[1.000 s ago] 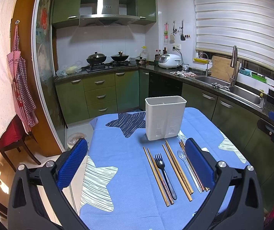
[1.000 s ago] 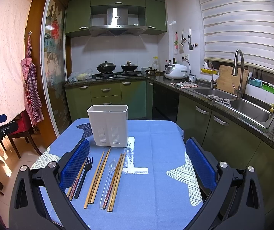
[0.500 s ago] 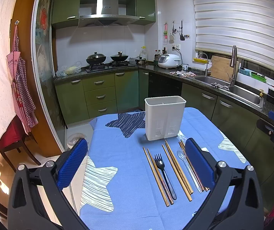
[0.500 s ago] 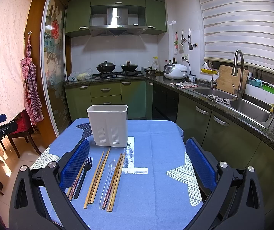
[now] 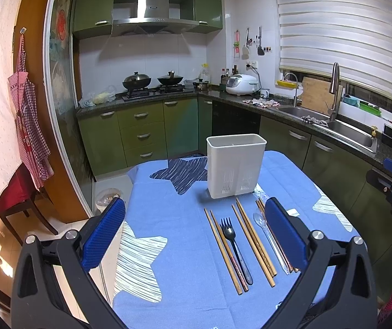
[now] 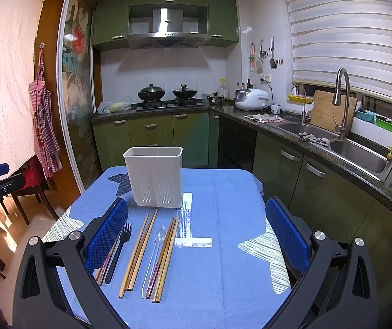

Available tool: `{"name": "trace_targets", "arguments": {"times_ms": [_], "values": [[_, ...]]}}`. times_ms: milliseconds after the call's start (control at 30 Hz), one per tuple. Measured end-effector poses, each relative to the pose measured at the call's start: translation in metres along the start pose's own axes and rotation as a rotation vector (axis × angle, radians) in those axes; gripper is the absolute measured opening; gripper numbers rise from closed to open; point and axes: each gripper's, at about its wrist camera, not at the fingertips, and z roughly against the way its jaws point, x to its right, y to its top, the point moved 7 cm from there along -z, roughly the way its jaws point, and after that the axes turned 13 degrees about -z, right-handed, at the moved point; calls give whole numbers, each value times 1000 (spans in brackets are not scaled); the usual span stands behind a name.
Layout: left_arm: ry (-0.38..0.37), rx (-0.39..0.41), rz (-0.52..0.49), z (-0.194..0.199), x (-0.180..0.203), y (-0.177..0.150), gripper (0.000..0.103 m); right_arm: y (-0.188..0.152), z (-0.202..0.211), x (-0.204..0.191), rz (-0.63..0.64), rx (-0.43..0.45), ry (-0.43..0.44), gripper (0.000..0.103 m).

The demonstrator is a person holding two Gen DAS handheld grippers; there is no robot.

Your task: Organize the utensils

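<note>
Utensils (image 6: 146,249) lay lower centre on worktop (image 6: 223,246), white caddy (image 6: 154,176) behind; left gripper (image 5: 196,237) and right gripper (image 6: 197,237) both spread, empty.

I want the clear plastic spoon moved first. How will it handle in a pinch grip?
The clear plastic spoon looks thin, so probably light and somewhat bendy. It lies flat on the blue tablecloth, tight against wooden chopsticks, so pads may catch those too. Its glossy handle may slip.

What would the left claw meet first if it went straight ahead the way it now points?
Probably the blue tablecloth, left of the black fork; it seems angled downward. Depth is unclear.
</note>
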Motion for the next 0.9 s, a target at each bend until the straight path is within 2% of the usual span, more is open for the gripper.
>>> {"name": "trace_targets", "arguments": {"times_ms": [133,200,300,533,633,700,867,900], "values": [[-10,-49,-9,-22,5,-2,97,1,-18,3,3,-39,-4,99],[-15,-103,-3,-42,4,-6,97,0,-35,8,0,-69,-16,99],[-30,-201,8,-77,7,-17,97,-4,-65,16,-10,-144,-46,99],[-120,-452,35,-159,28,-51,96,-24,-135,26,-31,-333,-38,99],[-147,-525,39,-178,39,-61,82,-31,-159,25,-38,-405,-27,99],[-186,-570,48,-187,48,-66,77,-34,-170,23,-31,-438,-25,99],[-246,-649,34,-196,74,-75,56,-34,-187,18,6,-449,-34,98],[-256,-660,31,-197,78,-76,54,-34,-187,18,8,-451,-33,97]]}}
